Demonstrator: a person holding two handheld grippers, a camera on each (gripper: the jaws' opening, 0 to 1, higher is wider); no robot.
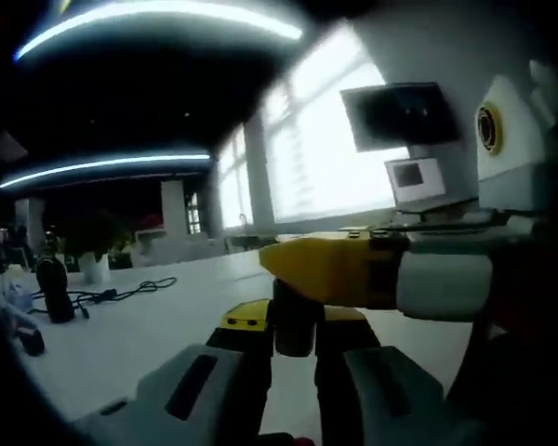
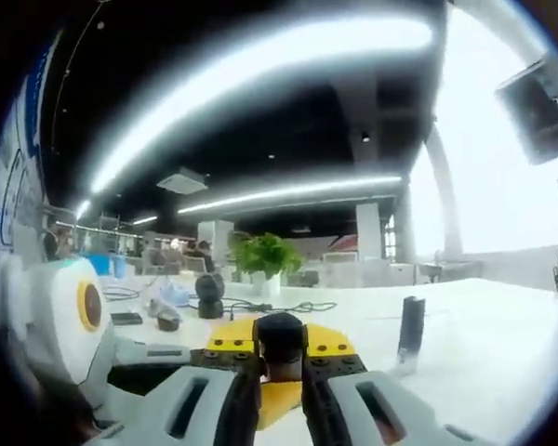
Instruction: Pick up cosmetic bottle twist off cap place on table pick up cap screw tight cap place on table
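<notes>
In the left gripper view, my left gripper (image 1: 294, 346) is shut on a dark cosmetic bottle (image 1: 294, 327), held above the white table (image 1: 167, 325). My right gripper (image 1: 293, 269) reaches in from the right, its yellow jaws closed over the bottle's top. In the right gripper view, my right gripper (image 2: 279, 364) is shut on the dark rounded cap (image 2: 279, 336). The left gripper's white housing (image 2: 70, 311) sits close on the left. I cannot tell whether the cap is still on the bottle.
A slim dark upright object (image 2: 409, 334) stands on the table to the right. A potted plant (image 2: 265, 260), a black cable (image 2: 279, 307) and a dark round device (image 2: 209, 293) lie further back. A monitor (image 1: 405, 116) hangs near bright windows.
</notes>
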